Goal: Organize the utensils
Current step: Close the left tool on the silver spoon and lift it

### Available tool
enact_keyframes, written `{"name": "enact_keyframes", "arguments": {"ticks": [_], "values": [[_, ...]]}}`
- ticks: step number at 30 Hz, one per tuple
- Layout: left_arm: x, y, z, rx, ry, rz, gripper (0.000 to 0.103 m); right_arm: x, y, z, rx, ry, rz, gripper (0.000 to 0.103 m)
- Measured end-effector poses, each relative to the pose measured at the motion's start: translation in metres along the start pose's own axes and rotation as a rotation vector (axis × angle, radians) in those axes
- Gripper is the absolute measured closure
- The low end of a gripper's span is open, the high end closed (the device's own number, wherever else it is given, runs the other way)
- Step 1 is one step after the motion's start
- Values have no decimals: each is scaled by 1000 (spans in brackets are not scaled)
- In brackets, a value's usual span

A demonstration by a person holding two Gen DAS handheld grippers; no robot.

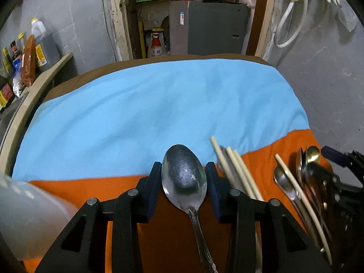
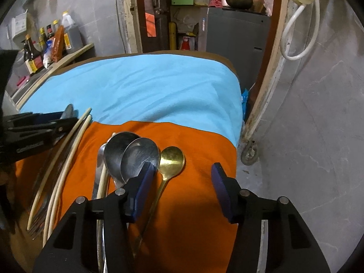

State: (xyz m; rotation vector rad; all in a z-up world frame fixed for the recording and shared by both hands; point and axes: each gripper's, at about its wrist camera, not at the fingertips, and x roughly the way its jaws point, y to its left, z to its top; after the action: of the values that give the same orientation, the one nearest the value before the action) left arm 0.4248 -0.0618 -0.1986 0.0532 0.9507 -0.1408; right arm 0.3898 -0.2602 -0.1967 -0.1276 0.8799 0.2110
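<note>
A large silver spoon lies bowl-forward between the blue pads of my left gripper, which is shut on the bowl's edges; its ornate handle runs back under the gripper. Pale chopsticks lie just to its right. My right gripper stands open over the orange cloth. The thin handle of a gold spoon passes between its pads without touching them. Its left pad rests beside two overlapping silver spoons. Further left, more chopsticks curve along the cloth next to the left gripper.
A blue cloth covers the far half of the table. A translucent container stands near my left gripper. Sauce bottles line a ledge at the far left. A grey wall and the table's edge lie close on the right.
</note>
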Motion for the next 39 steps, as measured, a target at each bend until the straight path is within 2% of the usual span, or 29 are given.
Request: {"name": "enact_keyframes", "arguments": {"ticks": [3,7,8,10,12,18,20,23,24,25,28,33,39], "values": [[-7,3,-10,-8,-3,-7,70,0,4,0,-17,-3,-24,53],[-8,-5,-12,18,7,0,69,3,2,2,-18,6,24,53],[-8,-6,-13,17,9,2,69,3,0,2,-15,7,45,56],[-8,-8,-13,17,8,2,69,4,-2,4,-8,5,87,74],[-9,-6,-16,12,2,-4,70,5,-3,5,0,7,116,81],[-14,-2,-21,-18,-28,-32,70,9,-7,11,0,42,158,81],[-17,-1,-22,-30,-43,-42,70,10,0,13,-51,47,139,80],[-28,-3,-24,-39,-92,-49,70,9,3,12,-65,38,116,82],[-31,-2,-24,-37,-104,-50,70,8,2,10,-51,26,121,85],[-36,-3,-24,-35,-129,-51,70,8,0,8,-42,18,126,92],[-50,-5,-26,-26,-201,-51,70,2,-5,4,0,-3,153,97],[-68,-7,-32,-13,-291,-49,70,-4,-16,-3,80,-20,226,101],[-78,-9,-36,-13,-337,-61,70,-17,-15,-8,132,-49,259,102]]}}
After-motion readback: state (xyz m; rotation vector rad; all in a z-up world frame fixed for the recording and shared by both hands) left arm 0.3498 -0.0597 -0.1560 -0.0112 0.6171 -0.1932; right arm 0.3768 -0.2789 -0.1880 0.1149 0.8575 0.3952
